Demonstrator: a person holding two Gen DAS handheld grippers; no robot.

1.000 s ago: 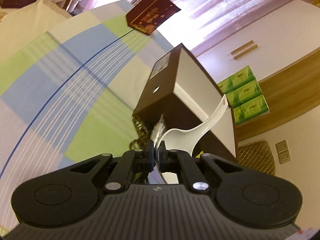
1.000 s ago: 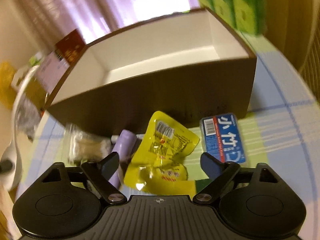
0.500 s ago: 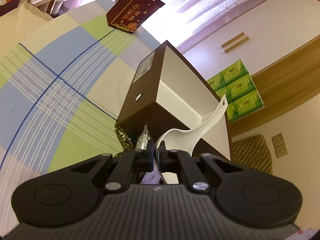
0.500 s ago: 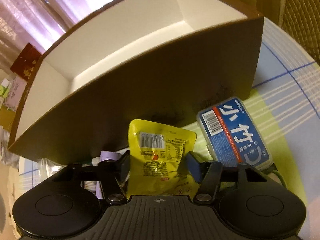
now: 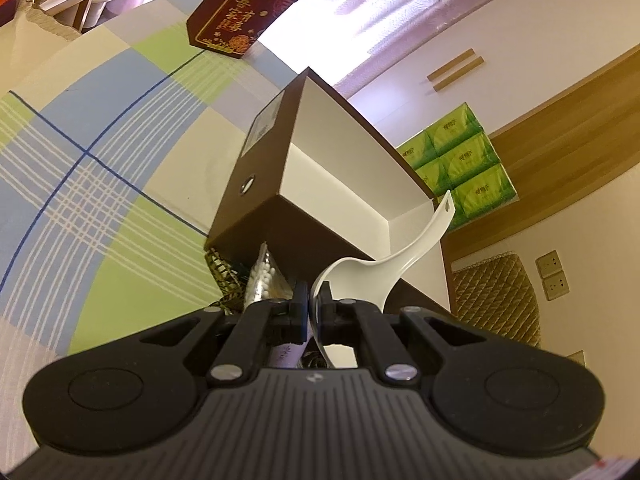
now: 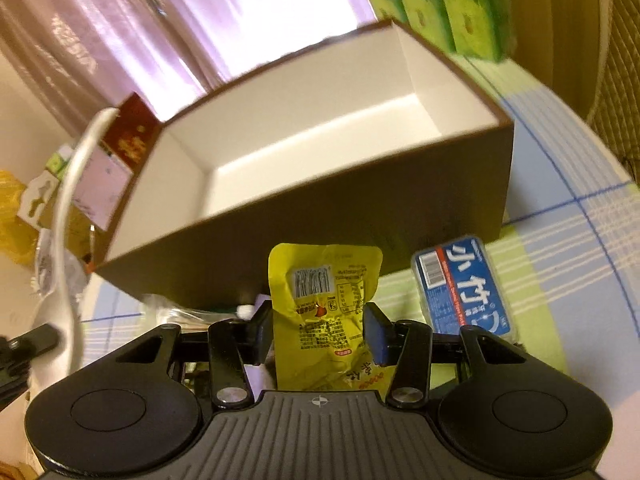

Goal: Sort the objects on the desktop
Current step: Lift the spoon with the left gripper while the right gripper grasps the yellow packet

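Checked tablecloth (image 5: 100, 168) in blue, green and white, carrying one brown box (image 6: 320, 216), open-topped, white inside, nothing visible in it. Left gripper (image 5: 314, 304): fingers pinched on the bowl rim of a white spoon (image 5: 384, 264), whose handle slants up across the box's near wall. Right gripper (image 6: 320, 324): fingers clamped on a yellow snack packet (image 6: 324, 304) just before the box's front wall; blue case (image 6: 460, 288) lying on the cloth beside the packet, near the same wall.

Yellow packet (image 6: 326, 312) bottom (behind gripper body) hidden.
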